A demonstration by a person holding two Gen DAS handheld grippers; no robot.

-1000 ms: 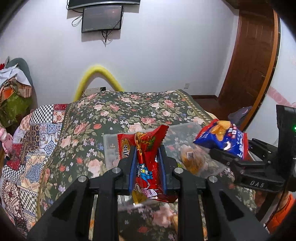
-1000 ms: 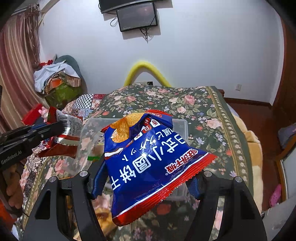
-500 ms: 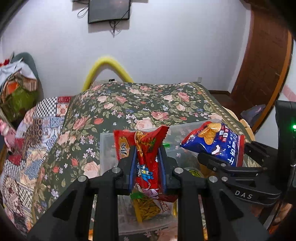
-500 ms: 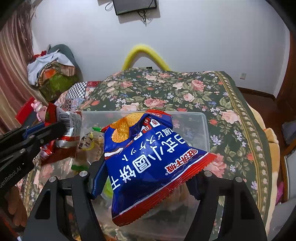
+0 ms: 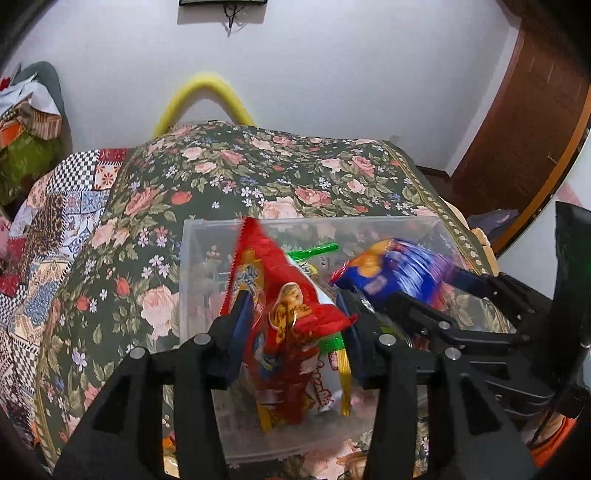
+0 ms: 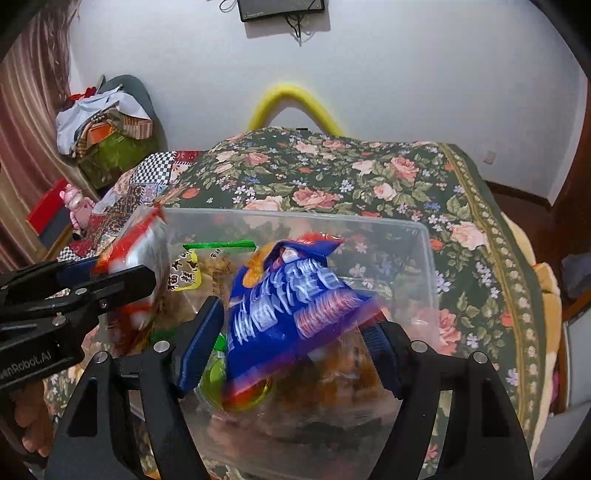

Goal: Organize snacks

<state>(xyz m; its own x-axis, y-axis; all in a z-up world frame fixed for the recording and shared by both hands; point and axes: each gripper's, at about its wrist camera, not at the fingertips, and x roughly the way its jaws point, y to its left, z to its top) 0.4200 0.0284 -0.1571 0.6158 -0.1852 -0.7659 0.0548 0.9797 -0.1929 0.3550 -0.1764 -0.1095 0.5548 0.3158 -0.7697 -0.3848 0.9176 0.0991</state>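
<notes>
A crinkly red foil snack packet [image 5: 291,332] and a glossy blue chip bag [image 6: 295,306] hang blurred over the clear plastic storage bin [image 6: 424,236], which already holds several snacks. The left gripper [image 5: 295,325] and right gripper [image 6: 295,332] have their jaws spread wide, gripping neither. Both packets look nearly stowed, on the floral bedspread [image 5: 258,166].

A bedroom in a private home: a bed [image 6: 369,192] under a floral bedspread [image 5: 258,177] and patchwork quilt [image 5: 55,221], a wall-mounted screen [image 6: 282,9] on the white wall, folded clothes piled on a chair [image 6: 107,122], a striped curtain [image 6: 26,110], a wooden door [image 5: 517,110] and a pink toy [image 6: 77,206].
</notes>
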